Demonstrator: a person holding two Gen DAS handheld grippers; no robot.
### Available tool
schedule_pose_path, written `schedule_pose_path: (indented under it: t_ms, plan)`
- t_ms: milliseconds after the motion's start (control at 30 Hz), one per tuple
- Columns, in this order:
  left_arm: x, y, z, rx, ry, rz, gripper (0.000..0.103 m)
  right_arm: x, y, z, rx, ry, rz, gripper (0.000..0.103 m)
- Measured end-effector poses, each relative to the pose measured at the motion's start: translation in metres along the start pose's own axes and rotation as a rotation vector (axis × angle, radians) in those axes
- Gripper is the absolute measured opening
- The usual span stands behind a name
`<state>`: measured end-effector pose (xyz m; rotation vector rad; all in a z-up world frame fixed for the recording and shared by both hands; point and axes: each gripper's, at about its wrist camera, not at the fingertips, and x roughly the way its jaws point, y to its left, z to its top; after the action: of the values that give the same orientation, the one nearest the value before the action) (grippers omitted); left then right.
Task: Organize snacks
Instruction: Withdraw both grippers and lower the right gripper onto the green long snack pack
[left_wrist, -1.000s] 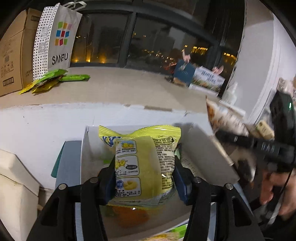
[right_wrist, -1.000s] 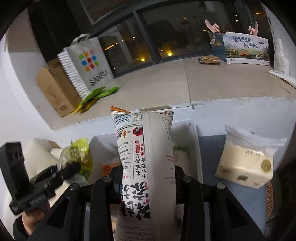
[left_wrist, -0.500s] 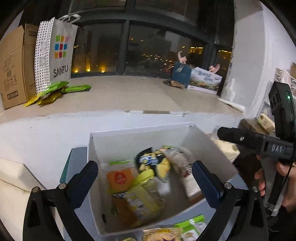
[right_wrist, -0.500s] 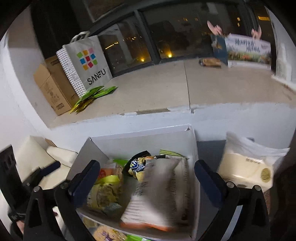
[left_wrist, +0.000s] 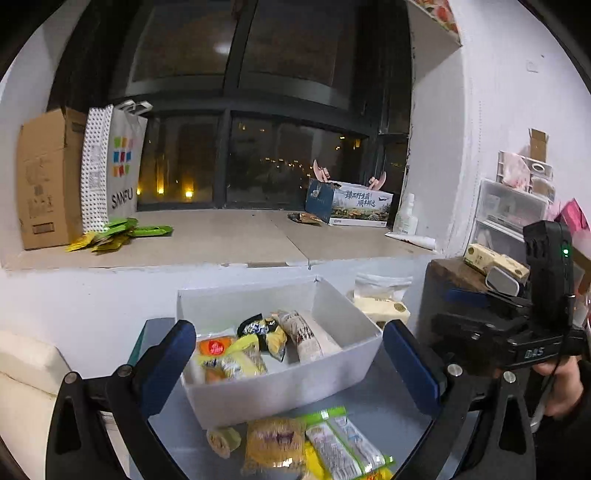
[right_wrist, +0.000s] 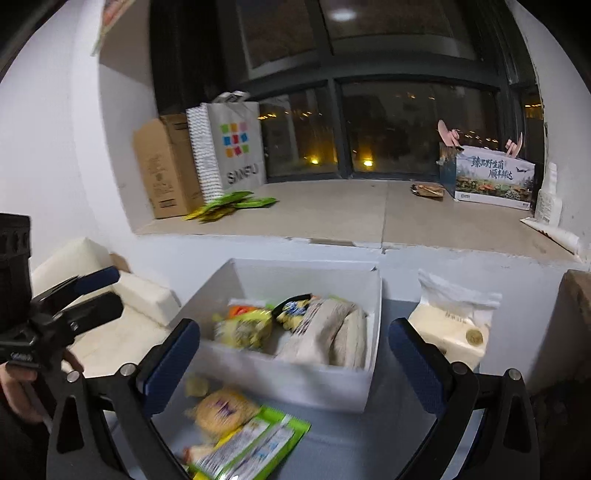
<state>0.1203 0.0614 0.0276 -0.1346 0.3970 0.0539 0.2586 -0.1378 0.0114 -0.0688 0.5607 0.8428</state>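
A white open box (left_wrist: 280, 391) (right_wrist: 295, 380) stands on a grey table and holds several snack packs: a yellow pack (left_wrist: 236, 360) (right_wrist: 242, 328), a dark blue and yellow pack (left_wrist: 264, 330), and a long white printed pack (left_wrist: 304, 338) (right_wrist: 332, 332). In front of the box lie loose snacks: a yellow round pack (left_wrist: 275, 441) (right_wrist: 221, 410) and green-edged packs (left_wrist: 343, 446) (right_wrist: 255, 446). My left gripper (left_wrist: 290, 363) is open and empty, above the box's front. My right gripper (right_wrist: 293, 363) is open and empty, also above the box's front.
A tissue pack (right_wrist: 452, 325) lies right of the box. A window ledge (left_wrist: 221, 236) behind holds a cardboard box (left_wrist: 48, 177), a SANFU bag (left_wrist: 110, 170), green packets (left_wrist: 118, 232) and a printed carton (left_wrist: 354, 203). A white cushion (right_wrist: 110, 314) is at left.
Both grippers opened and dropped their packs into the box: the left its yellow pack, the right its long white pack. Both then drew back and up from the box.
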Motion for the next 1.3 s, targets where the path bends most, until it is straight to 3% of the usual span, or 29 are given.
schedule_pose_path:
  t_ms: [100, 200, 300, 433, 567, 967, 1100, 1300]
  plan:
    - [-0.028, -0.004, -0.023, -0.012, -0.004, -0.046, 0.103, -0.024, 0.005, -0.024, -0.002, 0.011, 0.019, 0.103]
    - [-0.055, -0.006, -0.048, -0.019, -0.007, -0.029, 0.103, -0.053, 0.011, -0.054, -0.007, -0.008, 0.013, 0.103]
    - [-0.079, -0.005, -0.072, -0.066, 0.007, -0.067, 0.103, -0.078, 0.014, -0.083, 0.010, -0.024, 0.018, 0.103]
    - [-0.096, -0.001, -0.099, -0.106, 0.032, -0.053, 0.103, -0.098, 0.020, -0.118, 0.019, -0.009, -0.005, 0.103]
    - [-0.100, 0.004, -0.109, -0.132, 0.059, -0.048, 0.103, -0.102, 0.024, -0.138, 0.025, 0.023, 0.029, 0.103]
    - [-0.108, 0.006, -0.110, -0.129, 0.036, -0.019, 0.103, -0.065, 0.034, -0.131, 0.074, 0.106, 0.018, 0.103]
    - [-0.108, 0.007, -0.114, -0.123, 0.043, -0.003, 0.103, -0.036, 0.048, -0.125, 0.021, 0.184, -0.065, 0.103]
    - [-0.111, 0.013, -0.120, -0.127, 0.050, 0.009, 0.103, 0.033, 0.057, -0.116, 0.008, 0.315, -0.074, 0.103]
